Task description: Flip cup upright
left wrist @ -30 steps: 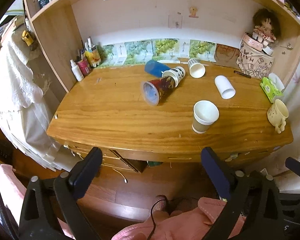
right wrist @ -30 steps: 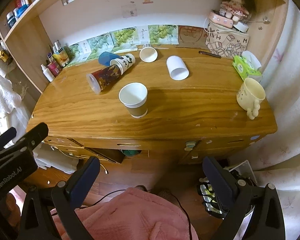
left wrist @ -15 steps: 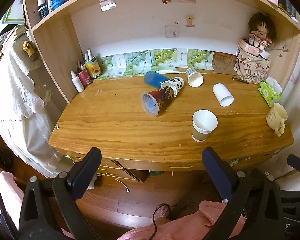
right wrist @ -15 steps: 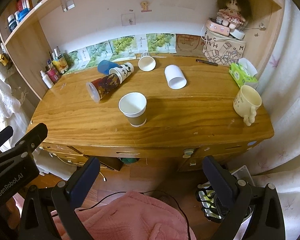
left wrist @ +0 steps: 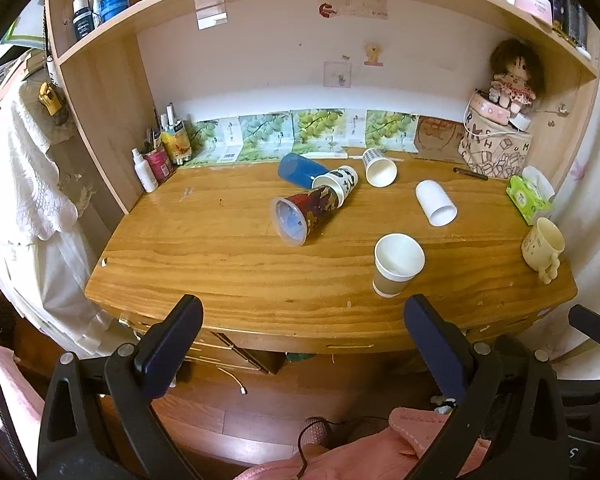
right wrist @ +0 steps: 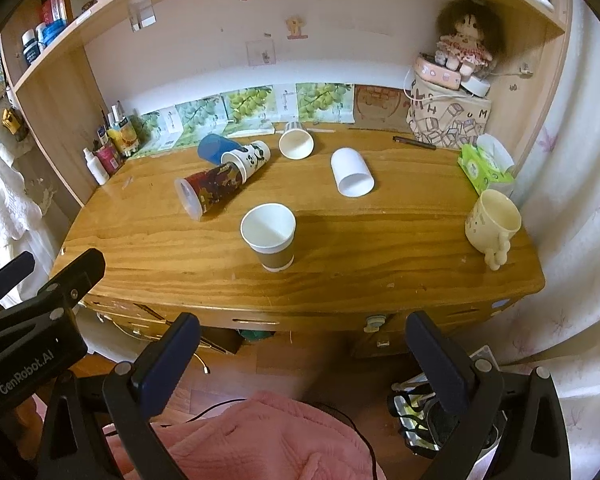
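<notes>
The wooden desk [left wrist: 228, 256] fills the middle of both views, set under a shelf unit with a white back wall; every place below is given relative to the brown-sleeved paper cup [left wrist: 398, 265], which stands upright near the desk's front edge with its white mouth open to the top. Behind it and to its left lies the red patterned cup [left wrist: 306, 216] on its side, its clear mouth turned toward the front left; touching that cup's base, farther back, lies the panda-print cup [left wrist: 338, 184], also on its side; behind that again lies the blue cup [left wrist: 298, 170], tipped over near the row of grape-leaf cards at the wall. Straight behind the upright cup lies the striped paper cup [left wrist: 378, 167], mouth toward the front; behind and to its right lies the plain white cup [left wrist: 436, 202] on its side. Far to its right, near the desk's end, stands the cream mug [left wrist: 542, 246]; behind that mug sits the green tissue pack [left wrist: 528, 200]. In front of the upright cup, off the desk edge and above a pink garment, the left gripper [left wrist: 300, 328] hangs with its fingers wide apart on nothing; the right gripper [right wrist: 300, 332] does likewise, fingers spread and bare.
</notes>
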Demonstrator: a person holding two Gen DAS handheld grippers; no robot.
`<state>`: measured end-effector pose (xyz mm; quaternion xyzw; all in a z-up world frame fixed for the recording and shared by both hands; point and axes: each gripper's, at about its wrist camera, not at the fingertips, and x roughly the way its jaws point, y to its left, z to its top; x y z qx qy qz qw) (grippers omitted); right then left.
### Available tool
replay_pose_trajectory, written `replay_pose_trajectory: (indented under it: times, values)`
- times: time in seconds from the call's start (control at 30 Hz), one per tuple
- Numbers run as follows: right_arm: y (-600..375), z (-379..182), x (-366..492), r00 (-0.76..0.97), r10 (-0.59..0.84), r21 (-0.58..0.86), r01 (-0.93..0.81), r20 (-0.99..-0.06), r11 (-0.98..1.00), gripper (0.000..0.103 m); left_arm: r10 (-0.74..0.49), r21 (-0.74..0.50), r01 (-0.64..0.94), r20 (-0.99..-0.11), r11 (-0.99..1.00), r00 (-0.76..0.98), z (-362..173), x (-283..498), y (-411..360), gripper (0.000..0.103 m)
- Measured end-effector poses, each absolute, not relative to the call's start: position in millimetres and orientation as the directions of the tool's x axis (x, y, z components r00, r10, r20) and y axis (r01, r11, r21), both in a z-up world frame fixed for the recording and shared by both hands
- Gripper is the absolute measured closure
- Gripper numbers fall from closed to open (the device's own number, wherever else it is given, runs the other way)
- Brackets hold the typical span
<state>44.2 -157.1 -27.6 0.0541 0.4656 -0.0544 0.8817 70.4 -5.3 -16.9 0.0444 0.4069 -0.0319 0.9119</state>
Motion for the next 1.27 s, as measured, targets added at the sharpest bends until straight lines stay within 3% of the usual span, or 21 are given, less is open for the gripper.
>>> replay_pose_trajectory:
  times: [0.7,1.27]
  values:
    - [-159,-9,35,0.65,-0.052,0.073,0.163,-0.758,0.984,0.0,-0.063,0.002,0.089,-0.699,0.996,0.712,-8,68,6,0.002]
    - [-160,-12,37,0.644,-0.037,0.093,0.167,-0.764,0.981,0.0,-0.048,0.007,0.07,-0.673,0.997,0.738,-3,64,10,0.002]
